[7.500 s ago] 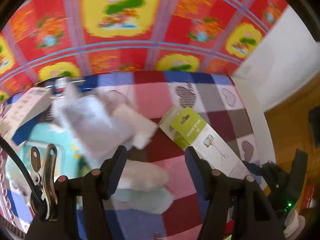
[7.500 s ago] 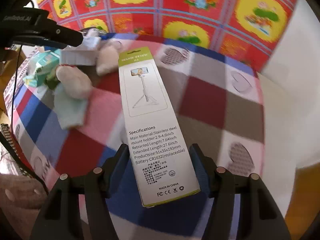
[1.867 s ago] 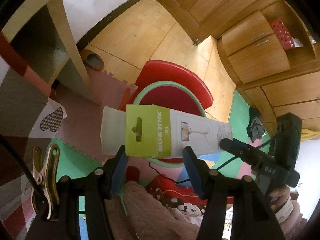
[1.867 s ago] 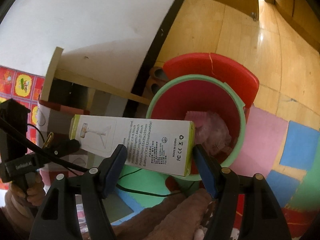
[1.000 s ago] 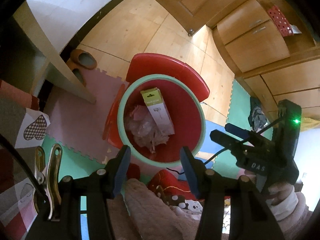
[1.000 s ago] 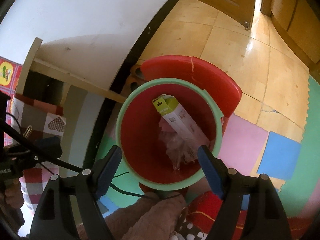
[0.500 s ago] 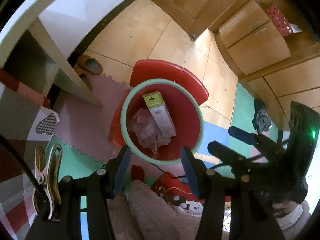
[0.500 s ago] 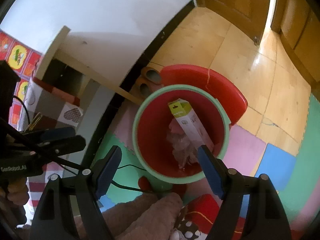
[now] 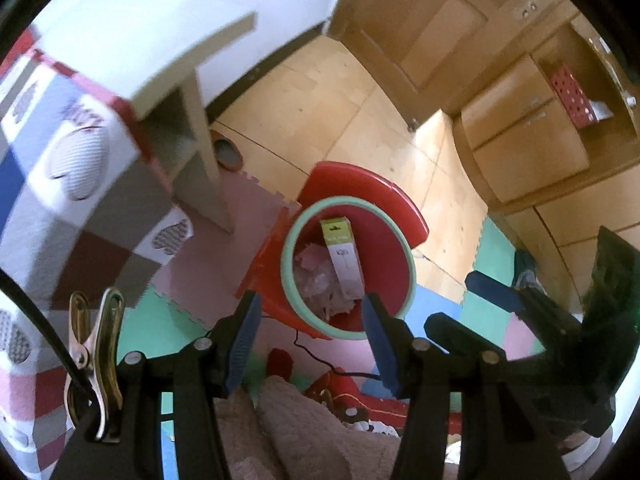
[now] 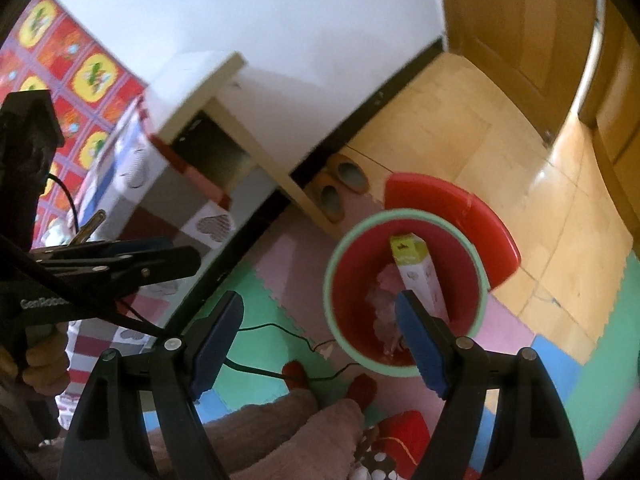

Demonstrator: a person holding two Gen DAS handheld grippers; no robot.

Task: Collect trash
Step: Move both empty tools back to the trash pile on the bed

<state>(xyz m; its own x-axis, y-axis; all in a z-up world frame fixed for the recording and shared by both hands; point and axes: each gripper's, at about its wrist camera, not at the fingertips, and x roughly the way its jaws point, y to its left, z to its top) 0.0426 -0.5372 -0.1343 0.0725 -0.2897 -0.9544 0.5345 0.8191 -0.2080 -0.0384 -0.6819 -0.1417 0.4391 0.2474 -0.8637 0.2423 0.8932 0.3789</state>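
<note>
A red bin with a green rim stands on the floor below both grippers. Inside it a white and green selfie-stick box leans against the wall, on crumpled pink and white trash. My left gripper is open and empty, high above the bin's near rim. My right gripper is open and empty too, above the bin's left side. Each gripper shows in the other's view, the right gripper at the right edge and the left gripper at the left.
A red lid lies behind the bin. The checked bed cover and a pale wooden bed frame are at the left, slippers beneath it. Foam mats cover the floor; the person's knees are below.
The selfie-stick box, held across both grippers 1.9 s ago, dropped into the bin. Since then both grippers have pulled back and turned left, bringing the bed into view.
</note>
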